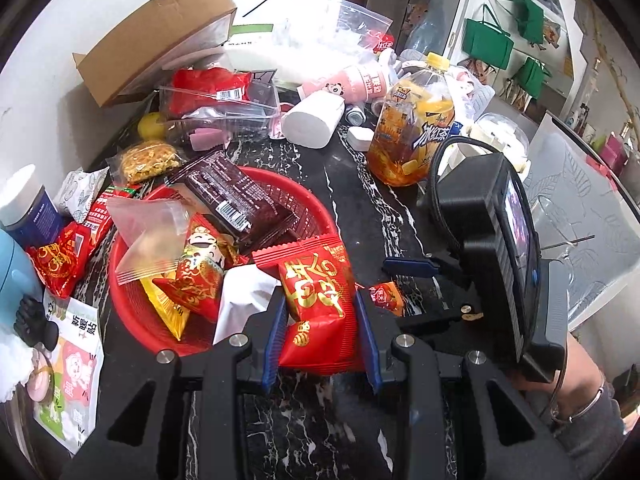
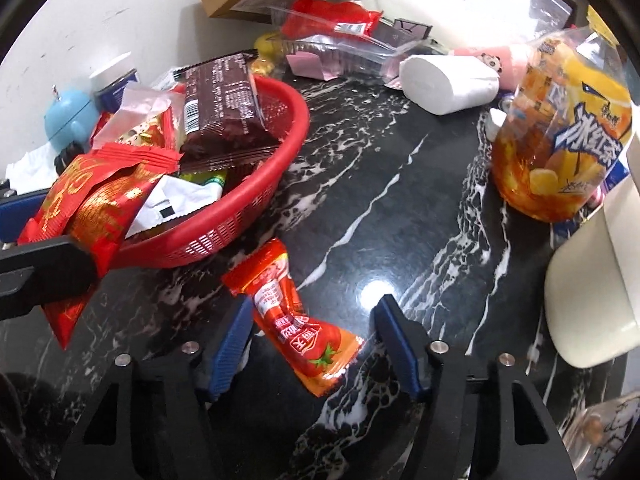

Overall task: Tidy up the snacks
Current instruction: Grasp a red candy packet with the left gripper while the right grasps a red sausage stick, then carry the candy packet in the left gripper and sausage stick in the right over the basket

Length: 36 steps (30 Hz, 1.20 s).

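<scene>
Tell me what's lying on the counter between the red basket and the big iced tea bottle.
Only bare black marble separates the red basket from the iced tea bottle, as the right wrist view shows. The ketchup sachet lies nearer the camera.

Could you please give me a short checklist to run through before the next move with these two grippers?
1. Left gripper shut on the red-and-gold snack packet: ok.
2. That packet over the red basket: ok, at its near rim.
3. Ketchup sachet between the right gripper fingers: ok.
4. Right gripper pads pressing the sachet: not ok, gaps show.
5. Sachet lying flat on the black marble counter: ok.
6. Room left in the basket: cannot tell.
</scene>
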{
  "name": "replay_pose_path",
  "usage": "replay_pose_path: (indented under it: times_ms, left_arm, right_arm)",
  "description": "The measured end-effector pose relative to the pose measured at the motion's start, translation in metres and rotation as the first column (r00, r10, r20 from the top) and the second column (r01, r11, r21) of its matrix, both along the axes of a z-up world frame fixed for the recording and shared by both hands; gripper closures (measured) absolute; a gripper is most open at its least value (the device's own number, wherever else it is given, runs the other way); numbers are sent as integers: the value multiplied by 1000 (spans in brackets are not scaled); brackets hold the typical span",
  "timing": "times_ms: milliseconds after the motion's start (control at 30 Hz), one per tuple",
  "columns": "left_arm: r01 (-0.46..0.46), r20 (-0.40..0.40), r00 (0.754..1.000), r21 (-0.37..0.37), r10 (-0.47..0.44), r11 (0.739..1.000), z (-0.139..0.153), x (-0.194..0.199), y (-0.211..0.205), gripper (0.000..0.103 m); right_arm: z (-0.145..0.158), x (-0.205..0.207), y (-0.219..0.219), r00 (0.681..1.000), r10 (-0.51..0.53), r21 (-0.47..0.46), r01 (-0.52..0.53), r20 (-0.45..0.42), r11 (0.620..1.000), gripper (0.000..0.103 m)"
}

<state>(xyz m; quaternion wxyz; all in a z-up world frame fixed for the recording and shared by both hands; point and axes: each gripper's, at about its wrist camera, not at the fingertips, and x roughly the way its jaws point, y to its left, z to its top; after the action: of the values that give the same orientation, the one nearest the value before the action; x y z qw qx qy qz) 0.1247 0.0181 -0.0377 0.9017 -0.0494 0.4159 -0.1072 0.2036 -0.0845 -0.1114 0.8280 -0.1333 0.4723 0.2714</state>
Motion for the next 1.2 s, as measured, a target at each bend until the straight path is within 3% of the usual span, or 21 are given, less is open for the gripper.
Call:
replay_pose_path:
  times_ms: [33, 100, 133, 233, 800, 1200]
  left_arm:
    - [-1, 0, 1000, 0, 1, 1000, 0, 0, 0, 70]
    - [0, -1, 1000, -1, 0, 1000, 0, 0, 0, 70]
    - [0, -2, 1000, -2, 0, 1000, 0, -1, 0, 70]
    - [3, -5, 1000, -3, -3, 1000, 0, -3, 1, 70]
    - [48, -9, 999, -26, -48, 999, 4, -33, -10, 70]
    - [72, -19, 997, -37, -73, 997, 3, -71, -10, 70]
  right_arm:
    - [1, -2, 0, 1000, 5, -2, -5, 6, 1000, 49]
    - [1, -5, 0, 1000, 7, -10, -7, 17, 1000, 71]
    - [2, -6, 0, 1000, 6, -15, -6, 22, 1000, 76]
    - [3, -7, -7, 1000, -23, 3, 23, 0, 1000, 85]
    - [21, -53, -60, 969, -245, 88, 247, -35, 965, 86]
    - [46, -117, -66, 962, -271, 149, 271, -22, 951, 86]
